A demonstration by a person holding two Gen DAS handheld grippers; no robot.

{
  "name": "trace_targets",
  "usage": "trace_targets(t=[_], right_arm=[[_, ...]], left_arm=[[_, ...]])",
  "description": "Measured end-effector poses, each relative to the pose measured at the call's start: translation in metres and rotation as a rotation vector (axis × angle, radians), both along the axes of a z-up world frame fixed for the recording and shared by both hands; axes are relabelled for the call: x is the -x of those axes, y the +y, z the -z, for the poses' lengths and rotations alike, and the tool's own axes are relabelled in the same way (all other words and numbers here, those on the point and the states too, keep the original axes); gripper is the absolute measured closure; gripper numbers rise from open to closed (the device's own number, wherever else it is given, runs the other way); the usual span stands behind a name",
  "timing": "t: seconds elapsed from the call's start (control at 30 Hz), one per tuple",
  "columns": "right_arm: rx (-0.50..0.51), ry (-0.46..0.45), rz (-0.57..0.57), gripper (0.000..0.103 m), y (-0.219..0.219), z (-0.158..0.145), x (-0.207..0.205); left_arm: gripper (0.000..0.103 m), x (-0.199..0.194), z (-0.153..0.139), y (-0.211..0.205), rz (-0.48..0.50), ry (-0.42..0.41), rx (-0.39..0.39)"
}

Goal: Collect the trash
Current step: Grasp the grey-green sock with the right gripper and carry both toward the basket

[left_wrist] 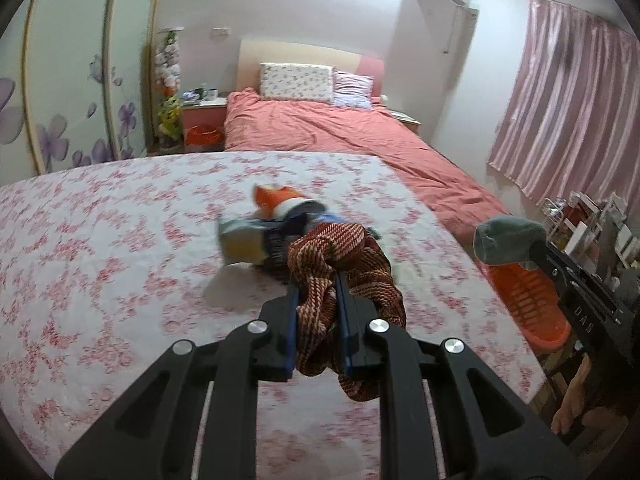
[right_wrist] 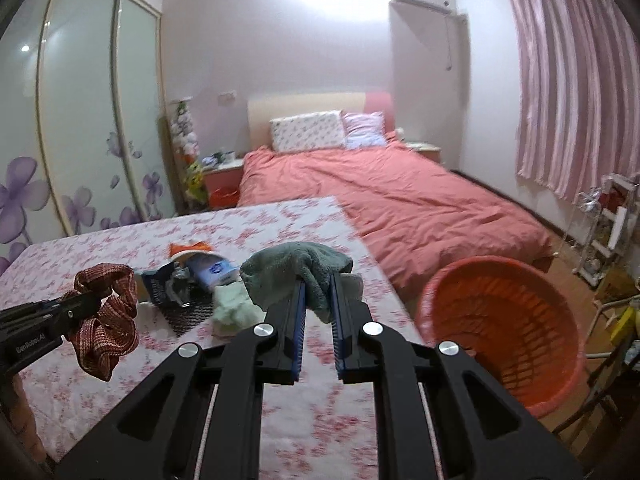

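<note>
My left gripper [left_wrist: 316, 276] is shut on a red-brown woven cloth [left_wrist: 352, 264] and holds it above the floral table [left_wrist: 100, 240]; both show in the right wrist view, the gripper [right_wrist: 86, 300] and the cloth [right_wrist: 108, 320]. My right gripper [right_wrist: 318, 280] is shut on a grey-green towel [right_wrist: 296, 272], also above the table, left of the orange basket [right_wrist: 508, 320]. The towel shows in the left wrist view [left_wrist: 508, 238]. A pile of trash lies on the table: an orange wrapper [right_wrist: 190, 248], a blue-white packet [right_wrist: 212, 270], a dark wrapper [right_wrist: 164, 284] and a pale green cloth [right_wrist: 234, 308].
The orange basket [left_wrist: 528, 300] stands on the floor off the table's right edge. A bed with a pink cover [right_wrist: 400, 196] lies beyond the table. A wardrobe [right_wrist: 80, 120] is at left, a shelf rack [right_wrist: 608, 220] and curtain [right_wrist: 572, 80] at right.
</note>
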State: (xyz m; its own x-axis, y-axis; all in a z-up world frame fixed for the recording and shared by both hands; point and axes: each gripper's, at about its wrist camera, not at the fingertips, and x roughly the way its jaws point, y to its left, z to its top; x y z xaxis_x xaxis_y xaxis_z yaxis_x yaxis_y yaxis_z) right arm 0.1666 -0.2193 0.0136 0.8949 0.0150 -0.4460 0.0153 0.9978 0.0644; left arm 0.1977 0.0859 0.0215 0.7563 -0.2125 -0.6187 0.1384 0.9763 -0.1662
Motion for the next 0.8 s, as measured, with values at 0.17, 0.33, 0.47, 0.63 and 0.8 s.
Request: trace_targets(t=[0.17,0.33,0.47,0.63,0.8], right_arm=[[0.01,-0.048,0.084,0.091,-0.021,-0.003,0.014],[0.024,-0.088,0.151,0.091,-0.041,-0.004,0.024],[0.02,-0.107,0.197,0.091,-0.059,-0.003,0.027],[0.014,-0.112,0.245,0.091,-0.08,0.0,0.026],[-0.004,-0.119,0.297,0.091,-0.101,0.004,0.028]], left_arm=[[0.086,0.004,-0.007,-0.03,0.064,-0.016,0.014],[0.086,0.006,-0.012,-0.061,0.134,-0.026,0.031],[0.086,0.007,-0.015,-0.092,0.196,-0.033,0.042],[0.086,0.005,-0.015,-0.127,0.263,-0.034,0.054],[0.086,0.005,-0.015,-0.158,0.324,-0.038,0.064]])
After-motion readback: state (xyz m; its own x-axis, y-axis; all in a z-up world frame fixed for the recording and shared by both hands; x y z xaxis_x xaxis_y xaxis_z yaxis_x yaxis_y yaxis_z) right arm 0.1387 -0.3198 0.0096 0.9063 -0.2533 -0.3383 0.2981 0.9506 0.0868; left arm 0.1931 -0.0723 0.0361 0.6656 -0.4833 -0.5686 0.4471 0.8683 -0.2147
